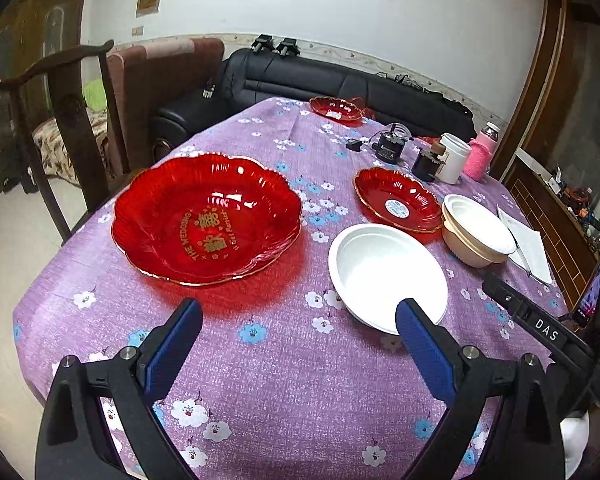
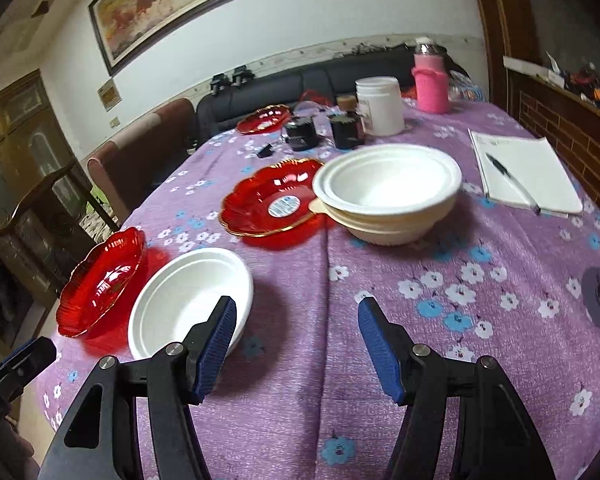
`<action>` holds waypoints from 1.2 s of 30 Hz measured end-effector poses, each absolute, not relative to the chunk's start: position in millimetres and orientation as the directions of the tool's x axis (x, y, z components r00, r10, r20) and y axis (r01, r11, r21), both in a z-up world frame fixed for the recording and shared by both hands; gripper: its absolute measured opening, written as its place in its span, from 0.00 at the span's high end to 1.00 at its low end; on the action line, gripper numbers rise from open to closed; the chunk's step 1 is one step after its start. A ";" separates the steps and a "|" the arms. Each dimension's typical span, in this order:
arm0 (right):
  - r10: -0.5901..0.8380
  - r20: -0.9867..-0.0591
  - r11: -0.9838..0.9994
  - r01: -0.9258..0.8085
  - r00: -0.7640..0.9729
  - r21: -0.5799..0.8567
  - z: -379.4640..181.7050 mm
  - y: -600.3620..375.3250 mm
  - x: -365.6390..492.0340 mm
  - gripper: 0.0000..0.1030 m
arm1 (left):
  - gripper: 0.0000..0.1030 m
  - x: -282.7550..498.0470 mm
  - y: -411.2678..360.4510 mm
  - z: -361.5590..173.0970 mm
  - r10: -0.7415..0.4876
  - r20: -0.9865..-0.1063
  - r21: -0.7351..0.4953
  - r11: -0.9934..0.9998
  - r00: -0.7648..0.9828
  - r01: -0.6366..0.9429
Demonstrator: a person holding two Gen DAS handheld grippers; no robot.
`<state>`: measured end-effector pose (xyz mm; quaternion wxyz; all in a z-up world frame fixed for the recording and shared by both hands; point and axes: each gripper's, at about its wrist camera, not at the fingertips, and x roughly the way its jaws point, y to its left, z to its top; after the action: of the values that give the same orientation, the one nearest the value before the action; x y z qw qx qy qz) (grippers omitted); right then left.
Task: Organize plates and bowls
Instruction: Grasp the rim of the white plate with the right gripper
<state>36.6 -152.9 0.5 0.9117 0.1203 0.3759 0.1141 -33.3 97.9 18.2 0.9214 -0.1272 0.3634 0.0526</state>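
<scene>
Both claws are apart and hold nothing. The left claw [image 1: 298, 320] hangs over the desk [image 1: 284, 380], and so does the right claw [image 2: 296, 320]. Closest is the lone white bowl [image 2: 190, 300]. It sits between the two claws: its near rim is just behind the left claw's right finger and just behind the right claw's left finger, so both are about as near, and the finger hides that bit of rim. It is round, so any side of the rim may do. Left of it is the big red plate [image 1: 206, 218]. Farther back is a smaller red plate [image 2: 272, 200] touching the bowl stack [image 2: 388, 192]. How many bowls are stacked is hard to tell. Far off is one more red plate [image 1: 336, 109], small and partly blurred.
</scene>
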 end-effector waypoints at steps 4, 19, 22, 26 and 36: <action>0.342 -0.675 0.919 -0.082 0.654 0.387 -10.2 -165.0 47.1 0.34 | 0.06 -33.4 104.8 15.2 -0.018 -0.688 -0.226 0.955 0.726 -0.191; 0.499 -0.730 0.847 -0.083 0.467 0.525 -49.0 -114.8 94.8 0.71 | 0.07 -17.3 95.6 9.9 -0.094 -0.702 -0.254 0.959 0.706 -0.124; 0.517 -0.727 0.836 -0.083 0.452 0.543 -51.1 -115.5 95.2 0.87 | 0.08 -8.5 92.7 6.5 -0.118 -0.715 -0.266 0.958 0.689 -0.112; 0.485 -0.735 0.857 -0.094 0.474 0.506 -43.4 -126.7 85.7 0.89 | 0.08 3.4 86.0 3.9 -0.138 -0.727 -0.271 0.958 0.672 -0.096; 0.460 -0.760 0.873 -0.081 0.459 0.480 -42.8 -156.9 74.1 0.89 | 0.11 47.9 36.2 -16.2 -0.170 -0.765 -0.238 0.971 0.622 -0.026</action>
<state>74.1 -156.9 -42.8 0.8322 0.1920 0.4941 0.1625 47.9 36.2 -16.2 0.8932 -0.1135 0.4331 -0.0404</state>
